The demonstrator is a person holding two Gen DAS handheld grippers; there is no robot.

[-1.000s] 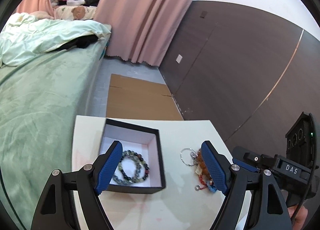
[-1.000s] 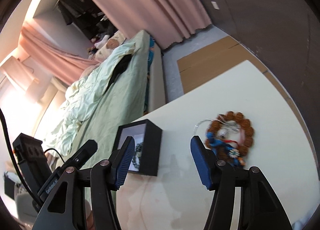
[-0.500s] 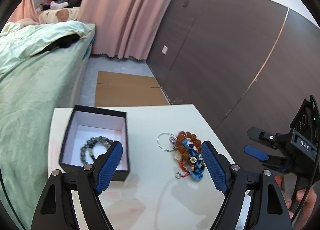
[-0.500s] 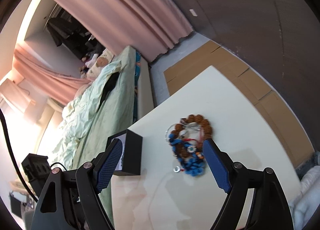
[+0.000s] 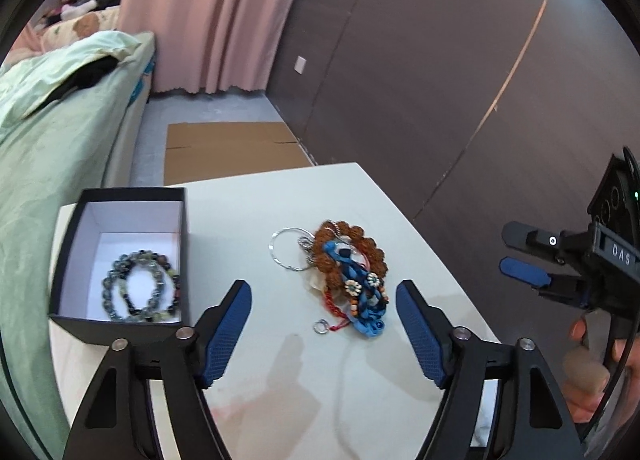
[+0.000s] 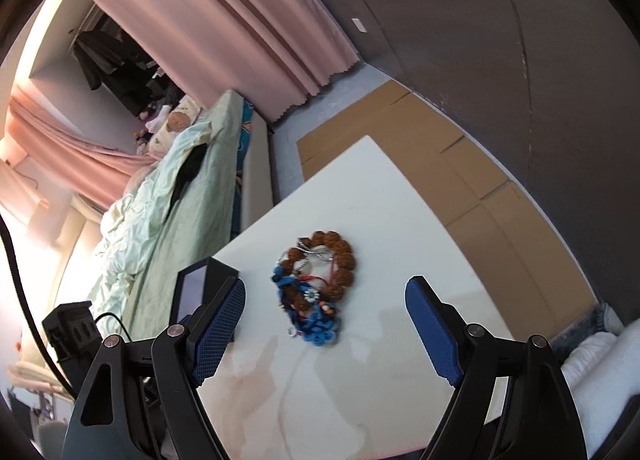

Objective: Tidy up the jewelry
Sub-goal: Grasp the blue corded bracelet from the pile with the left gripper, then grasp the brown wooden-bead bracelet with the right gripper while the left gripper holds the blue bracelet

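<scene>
A heap of jewelry (image 5: 349,271) lies on the white table (image 5: 280,372): a brown bead bracelet, a blue woven cord, a red cord and a thin silver ring (image 5: 289,248). It also shows in the right wrist view (image 6: 318,287). A black box (image 5: 124,260) with a white lining stands to its left and holds dark bead bracelets (image 5: 140,287). My left gripper (image 5: 323,324) is open and empty, above the table just in front of the heap. My right gripper (image 6: 325,324) is open and empty, also facing the heap; it shows at the right of the left wrist view (image 5: 528,260).
A bed with green bedding (image 5: 48,131) runs along the table's left side. Flat cardboard (image 5: 232,151) lies on the floor beyond the table. A dark panelled wall (image 5: 440,79) stands to the right and pink curtains (image 5: 208,11) hang at the back.
Both grippers have swung toward the jewelry heap, which now sits between each pair of fingers. The box has shifted left in the left wrist view. Both stay open.
</scene>
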